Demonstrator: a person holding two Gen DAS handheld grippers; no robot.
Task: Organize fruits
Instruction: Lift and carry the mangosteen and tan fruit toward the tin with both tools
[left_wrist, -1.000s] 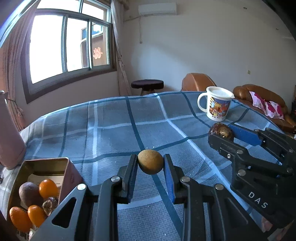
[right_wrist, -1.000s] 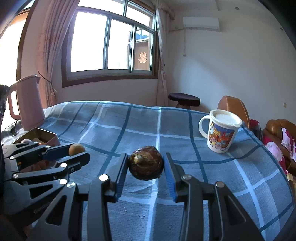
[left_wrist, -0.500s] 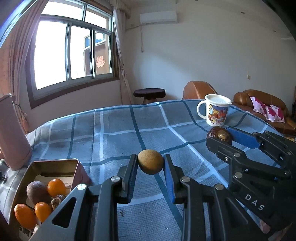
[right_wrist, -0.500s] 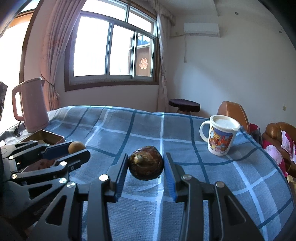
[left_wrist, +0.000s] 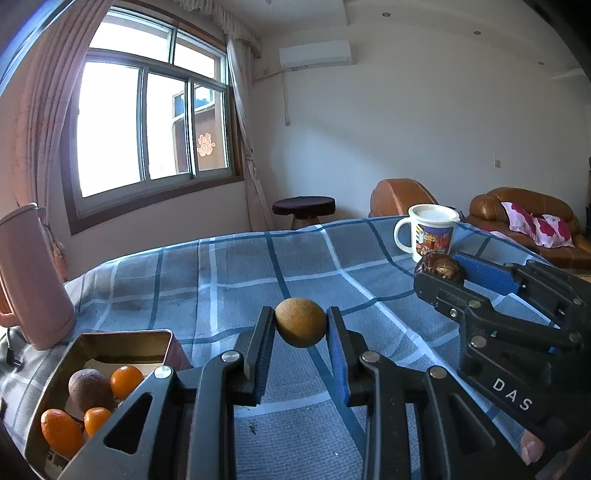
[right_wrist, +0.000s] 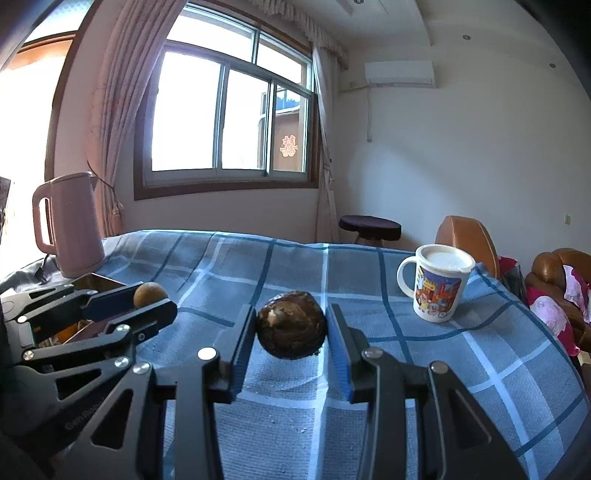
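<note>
- Now my left gripper clamps a round tan fruit.
- My right gripper clamps a dark brown scaly fruit.
- Both above blue plaid-covered desk.

White letters "DAS" readable on black plastic body of right gripper, seen from left wrist view, below and right of white ceramic cartoon-print mug. Embossed lettering on black plastic body of left gripper in right wrist view, too faint to read. Red paper character cutout on window glass above mug, double-happiness style. Mug print: pictures, no legible words.
</note>
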